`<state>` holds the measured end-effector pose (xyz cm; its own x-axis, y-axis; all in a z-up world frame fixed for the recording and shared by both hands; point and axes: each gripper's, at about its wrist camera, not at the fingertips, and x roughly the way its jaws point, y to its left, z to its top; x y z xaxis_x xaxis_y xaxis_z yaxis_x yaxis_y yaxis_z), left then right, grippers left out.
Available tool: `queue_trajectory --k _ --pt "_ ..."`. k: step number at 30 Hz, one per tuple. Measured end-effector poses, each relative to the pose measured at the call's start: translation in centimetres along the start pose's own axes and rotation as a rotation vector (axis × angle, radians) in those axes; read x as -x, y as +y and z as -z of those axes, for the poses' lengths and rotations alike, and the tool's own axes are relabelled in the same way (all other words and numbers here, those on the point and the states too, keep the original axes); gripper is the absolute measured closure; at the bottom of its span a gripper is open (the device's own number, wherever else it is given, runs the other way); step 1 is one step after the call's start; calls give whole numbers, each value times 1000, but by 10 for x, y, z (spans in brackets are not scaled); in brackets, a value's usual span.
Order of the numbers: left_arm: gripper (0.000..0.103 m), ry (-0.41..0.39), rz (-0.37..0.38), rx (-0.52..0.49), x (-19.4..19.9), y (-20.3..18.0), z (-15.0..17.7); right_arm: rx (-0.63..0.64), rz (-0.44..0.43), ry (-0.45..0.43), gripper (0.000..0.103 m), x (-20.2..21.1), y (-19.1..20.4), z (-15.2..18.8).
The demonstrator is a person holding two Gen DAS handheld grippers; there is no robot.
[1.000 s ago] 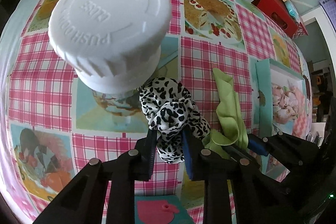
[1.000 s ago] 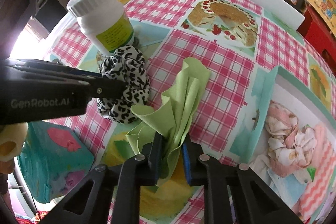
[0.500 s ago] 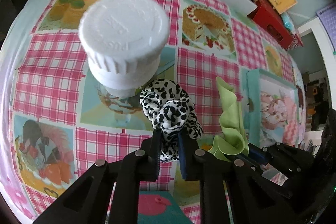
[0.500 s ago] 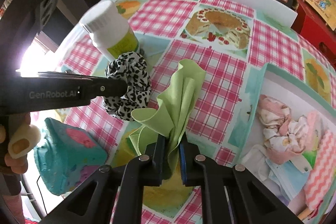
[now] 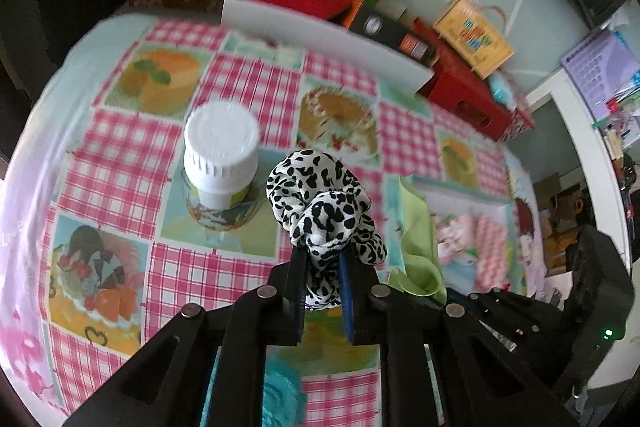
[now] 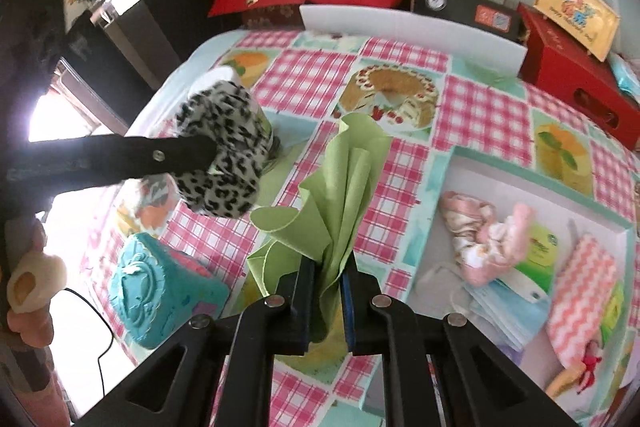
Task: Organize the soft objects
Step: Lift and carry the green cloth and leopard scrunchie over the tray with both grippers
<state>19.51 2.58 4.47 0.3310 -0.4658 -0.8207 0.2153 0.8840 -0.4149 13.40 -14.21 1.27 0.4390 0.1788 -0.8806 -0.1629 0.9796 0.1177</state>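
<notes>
My left gripper [image 5: 323, 269] is shut on a black-and-white leopard-print scrunchie [image 5: 324, 203] and holds it up off the table; the scrunchie also shows in the right wrist view [image 6: 224, 163]. My right gripper [image 6: 329, 281] is shut on a light green cloth [image 6: 340, 195], lifted above the tablecloth; the cloth also shows in the left wrist view [image 5: 418, 239]. A teal-rimmed white tray [image 6: 446, 179] at the right holds several soft items: a pink scrunchie [image 6: 480, 231], face masks and a pink zigzag cloth [image 6: 580, 291].
A white-capped pill bottle [image 5: 220, 155] stands on the checked tablecloth left of the scrunchie. A teal box [image 6: 160, 291] sits near the front left. A white board [image 6: 412, 35], red boxes and bags line the far table edge.
Both grippers have risen away from the table. The scrunchie and the green cloth have come up off the tablecloth with them. The bottle now looks much smaller and farther away.
</notes>
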Motion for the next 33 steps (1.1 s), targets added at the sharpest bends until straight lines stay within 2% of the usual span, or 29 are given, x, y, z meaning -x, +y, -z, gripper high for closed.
queue_trajectory --k 5,11,15,23,33 --pt "88 -77 12 -16 27 -21 9 -35 3 -43 91 29 -10 8" --pt "88 -116 38 -33 48 -44 28 -83 10 -88 91 60 -26 21" --pt "88 -131 30 -48 54 -60 38 -107 21 -118 91 79 -36 31" --pt "88 -123 -12 -115 57 -97 59 -176 48 -158 91 109 -65 56" --pt "88 -74 -13 -185 40 -136 79 -292 77 -176 91 126 -113 90"
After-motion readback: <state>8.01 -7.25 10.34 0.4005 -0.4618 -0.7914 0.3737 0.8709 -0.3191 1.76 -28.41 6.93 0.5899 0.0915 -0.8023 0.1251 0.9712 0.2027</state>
